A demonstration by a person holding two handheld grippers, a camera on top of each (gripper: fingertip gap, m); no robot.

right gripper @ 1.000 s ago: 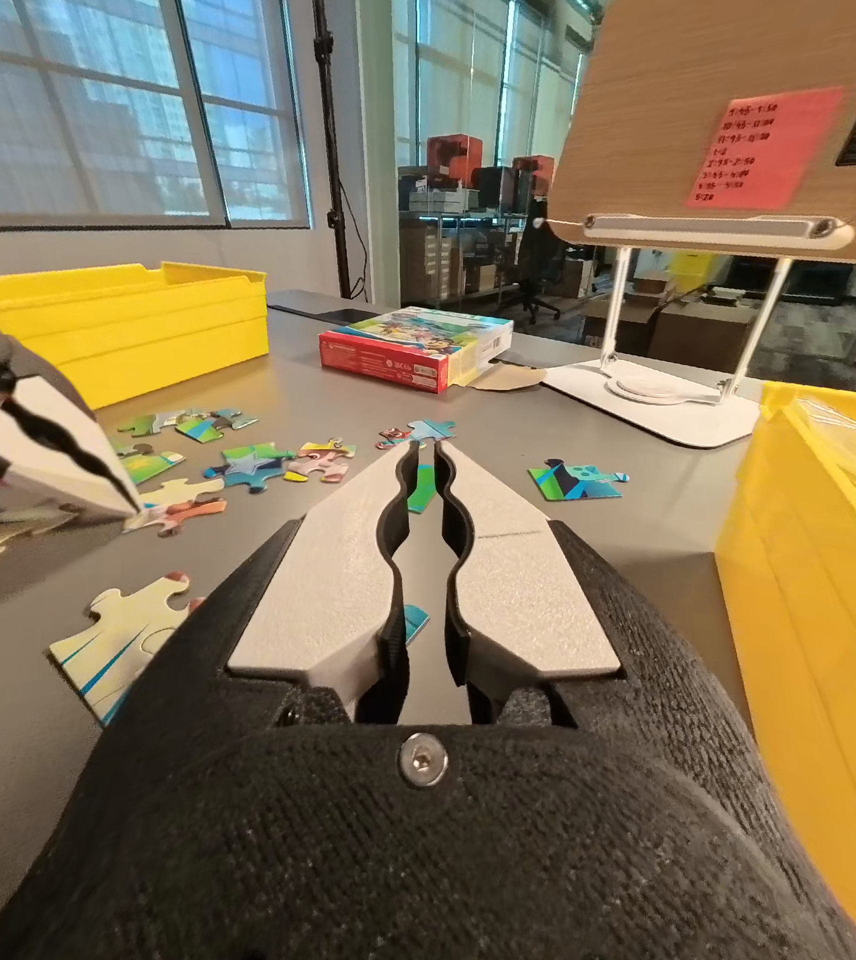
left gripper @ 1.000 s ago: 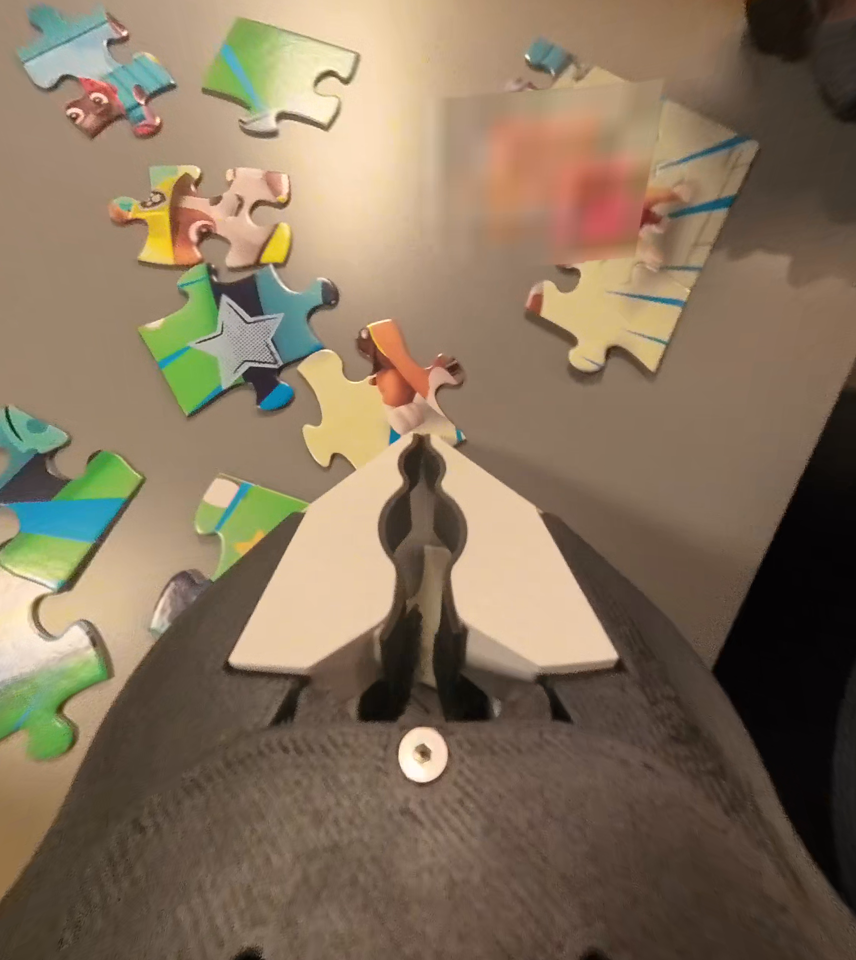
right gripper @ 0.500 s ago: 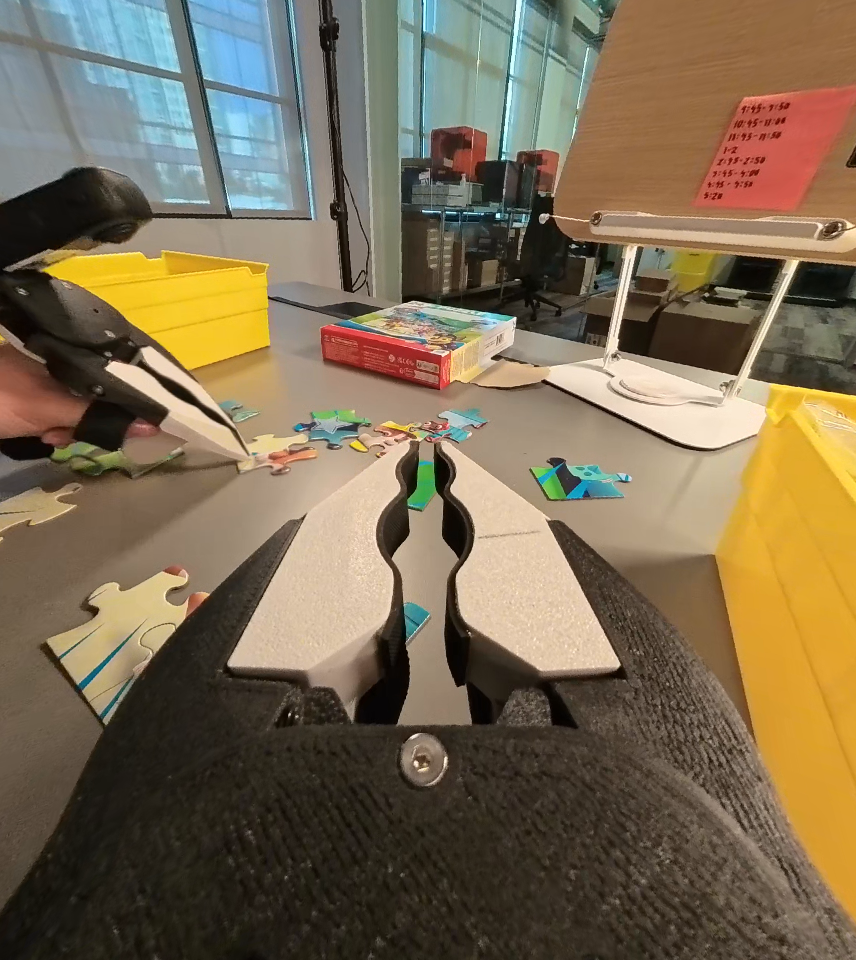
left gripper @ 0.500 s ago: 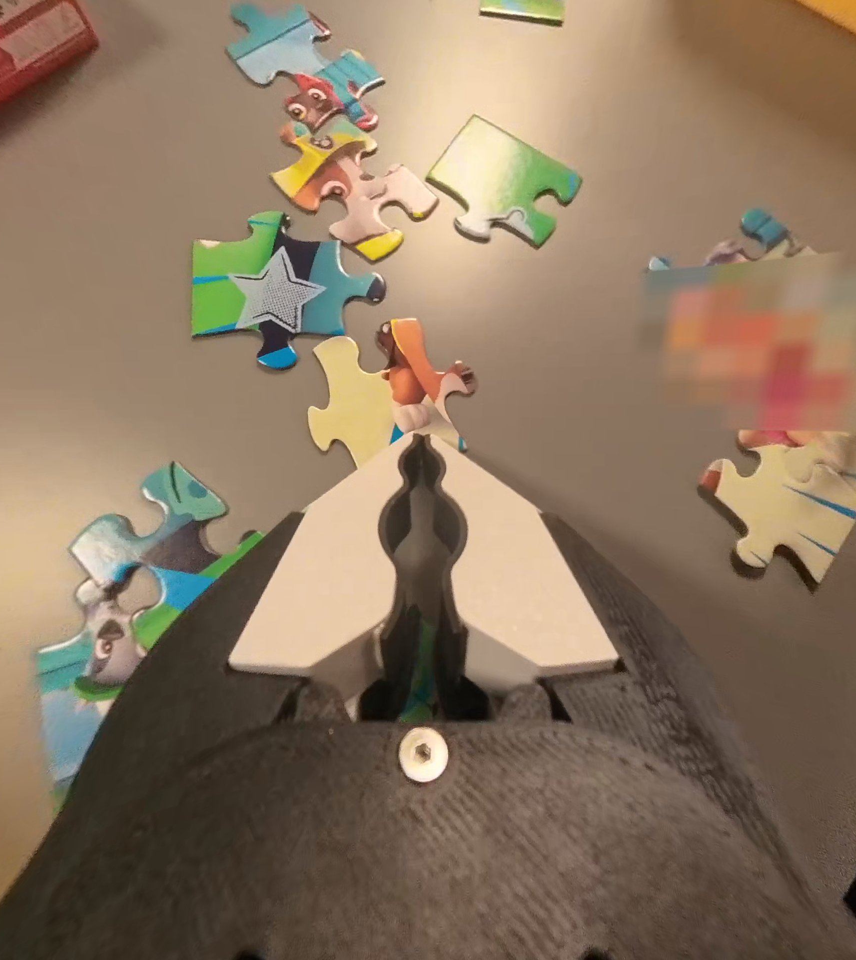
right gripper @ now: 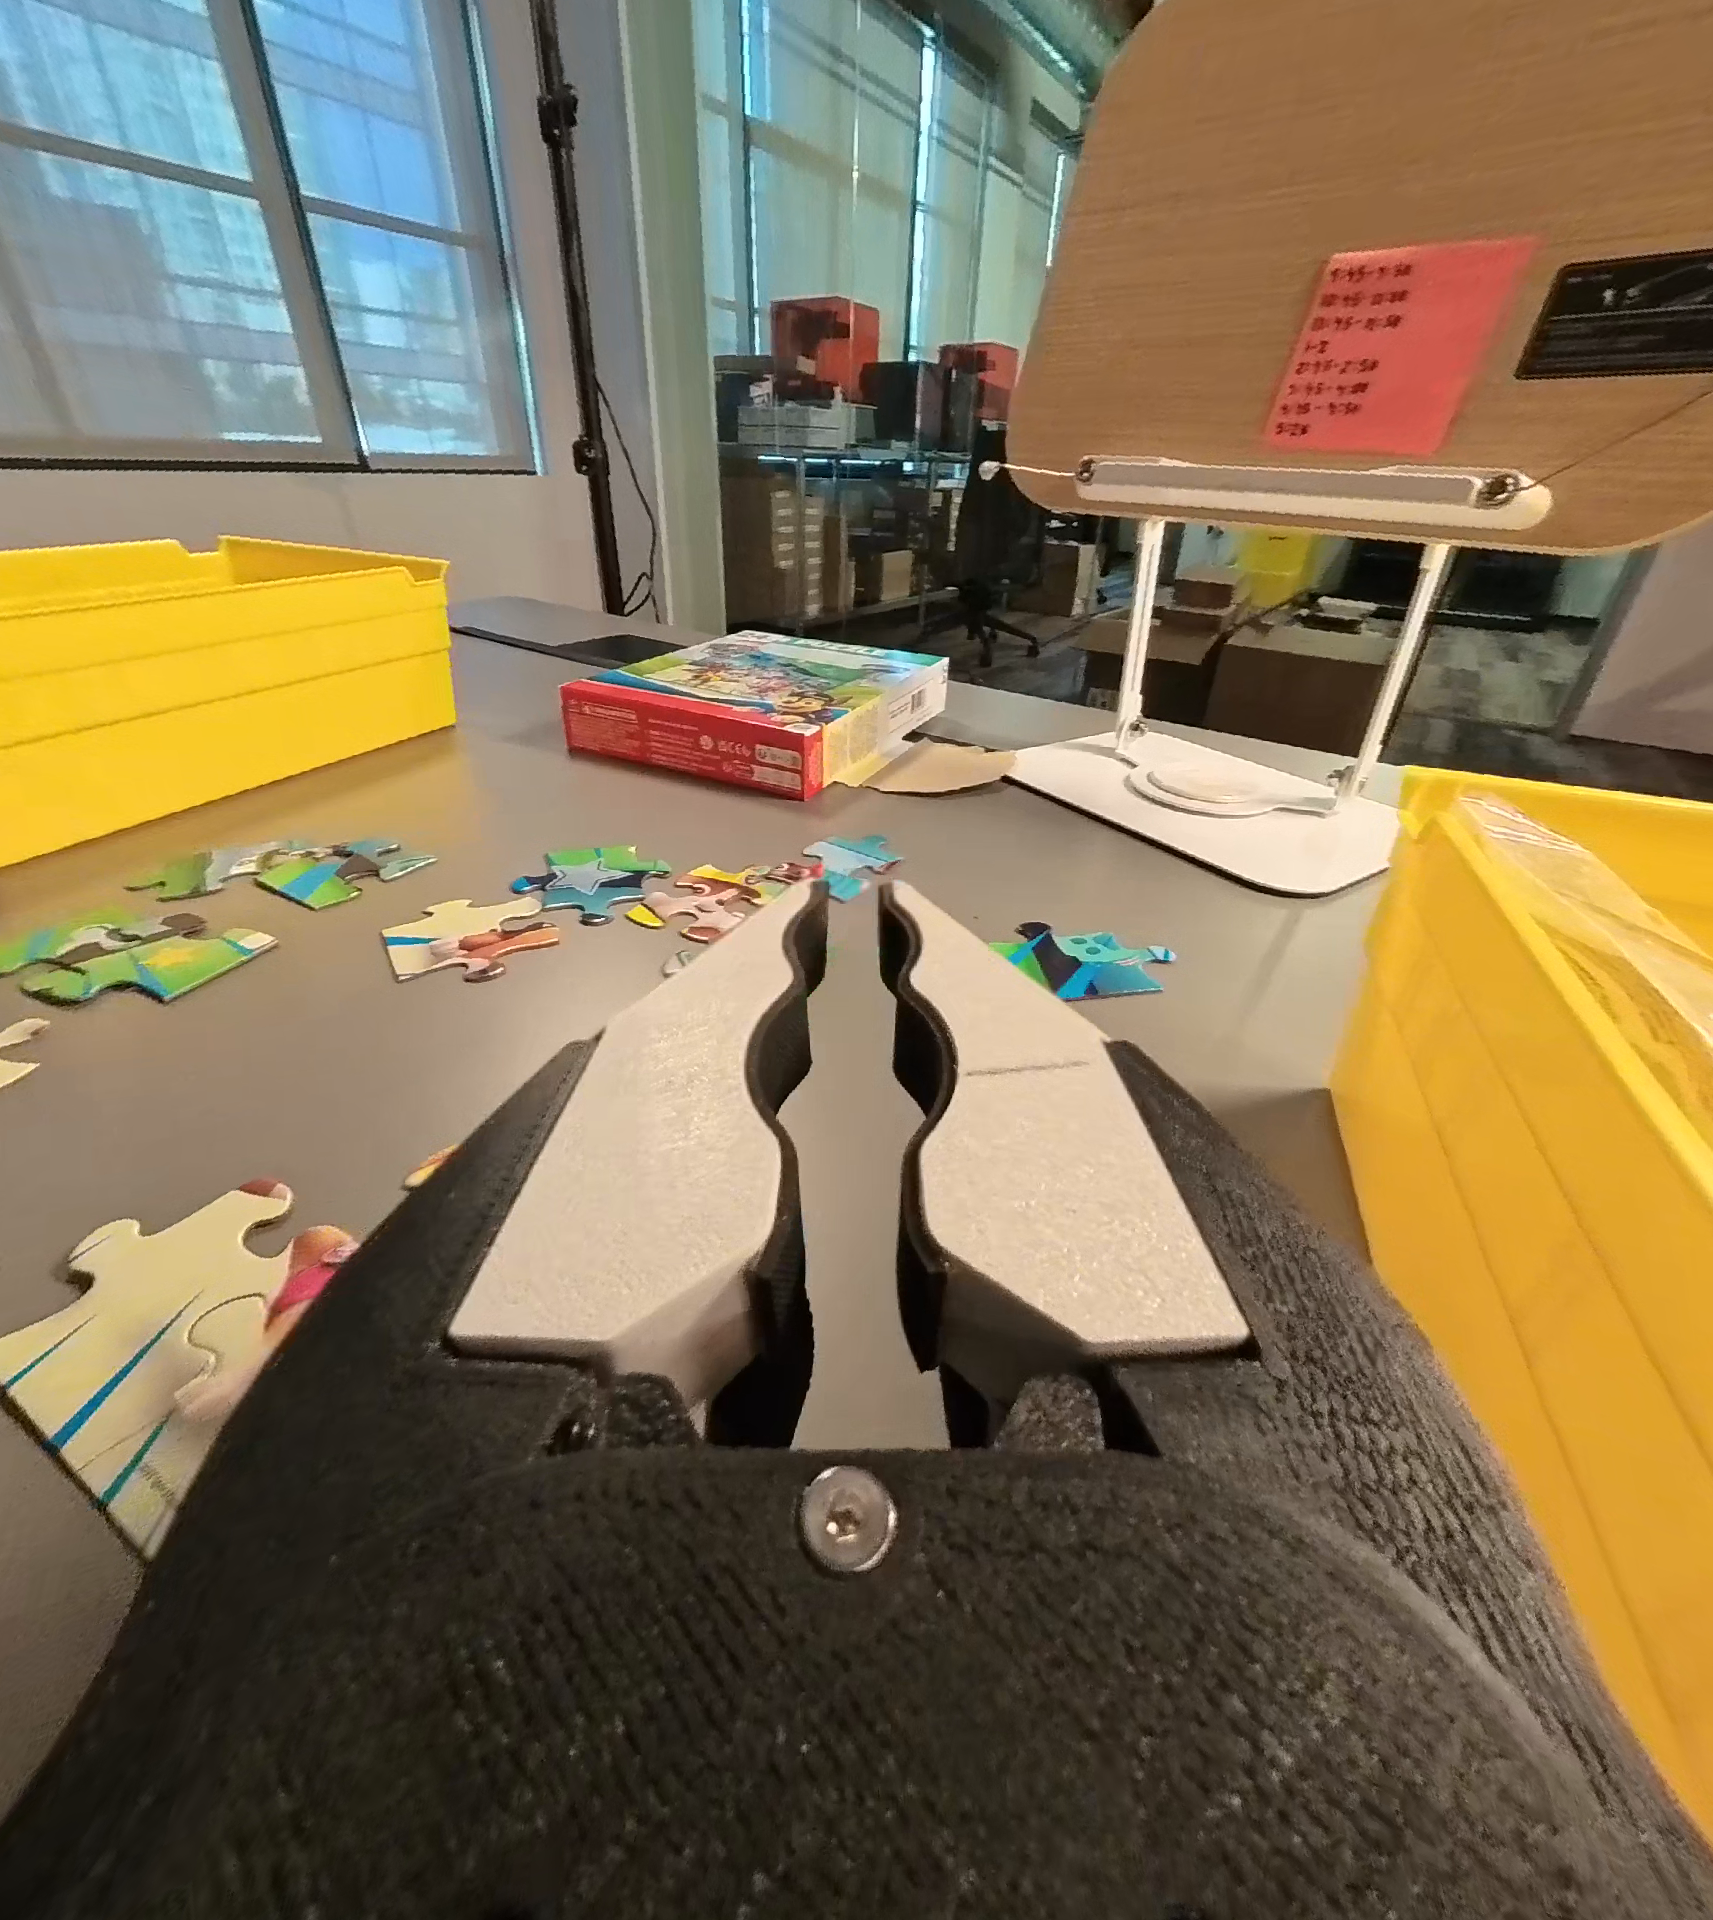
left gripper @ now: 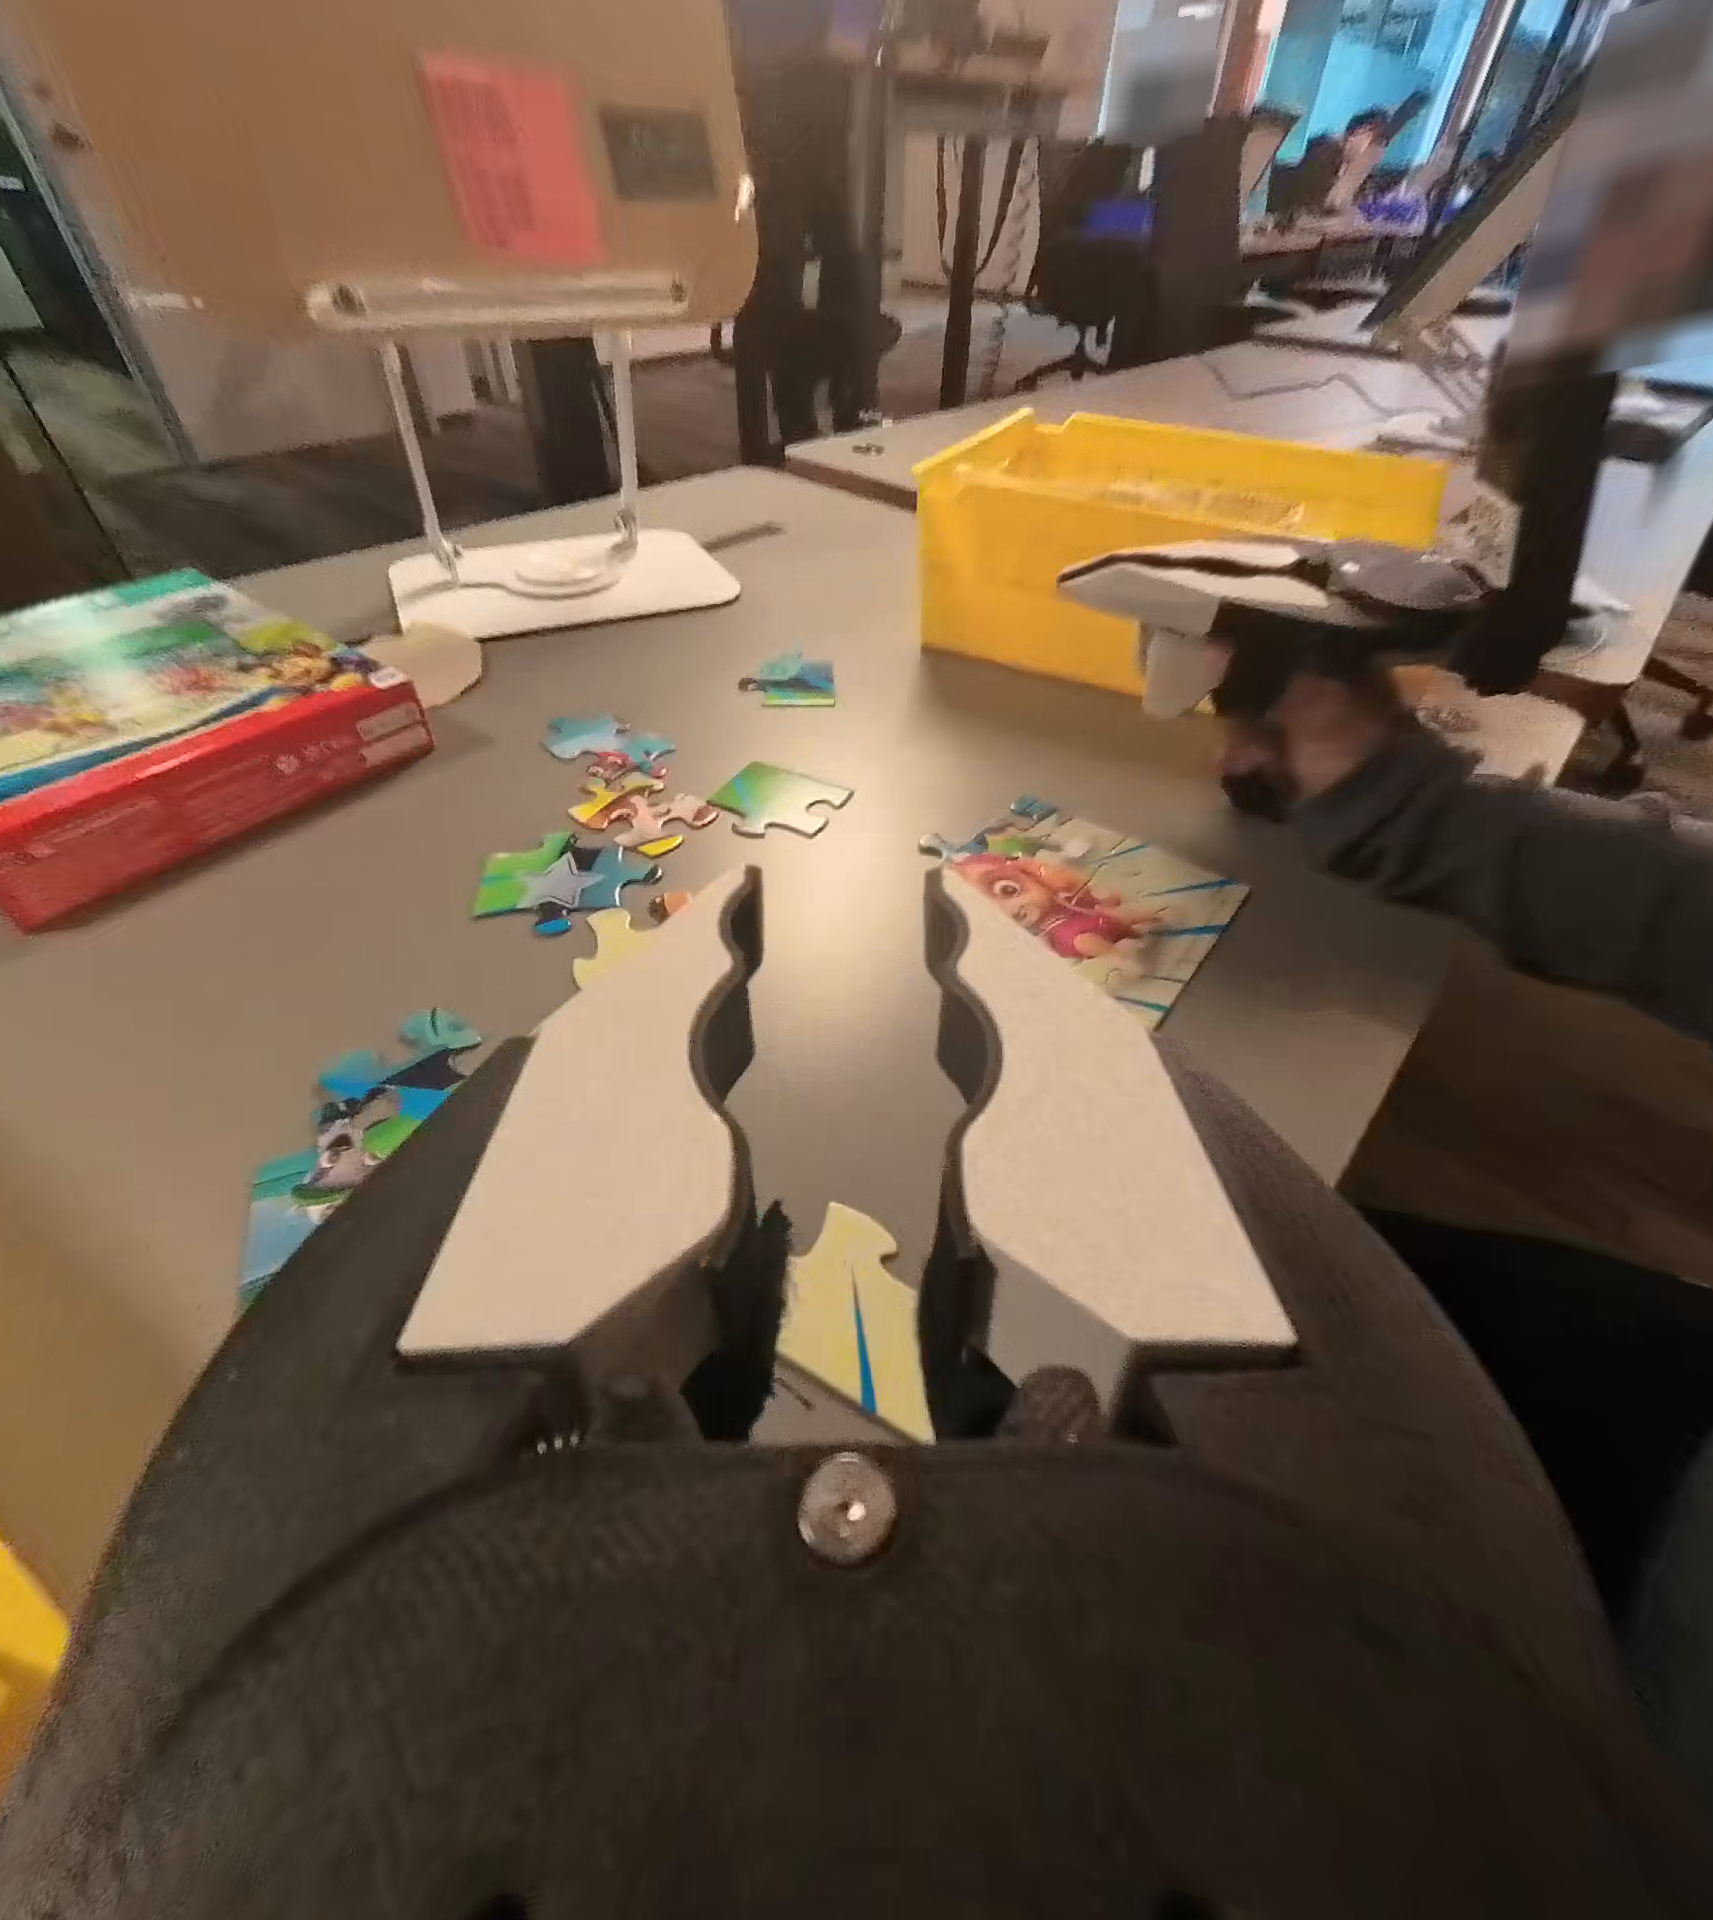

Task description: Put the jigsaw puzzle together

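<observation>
My left gripper (left gripper: 841, 883) is open and empty, held level above the grey table (left gripper: 156, 1091). A cream and orange puzzle piece (left gripper: 618, 930) lies just left of its left fingertip, and a cream piece with a blue stripe (left gripper: 852, 1320) lies on the table under its finger bases. A joined puzzle section with a pink dog (left gripper: 1091, 914) lies to its right. My right gripper (right gripper: 852, 899) stands narrowly open with nothing between the pads, above the table and pointing at loose pieces. It also shows in the left wrist view (left gripper: 1184, 582), held by a hand.
Loose pieces, including a star piece (right gripper: 592, 878), are scattered mid-table. A red puzzle box (right gripper: 758, 707) and a white stand with a wooden board (right gripper: 1247, 810) are at the back. Yellow bins stand at the left (right gripper: 156, 665) and close on the right (right gripper: 1610, 1143). Across from one pair of fingers to the other is roughly 25 centimeters.
My left gripper was shut, pointing down with its tips at the cream and orange piece. It has lifted, tilted level and opened, leaving that piece on the table. My right gripper's jaws parted slightly.
</observation>
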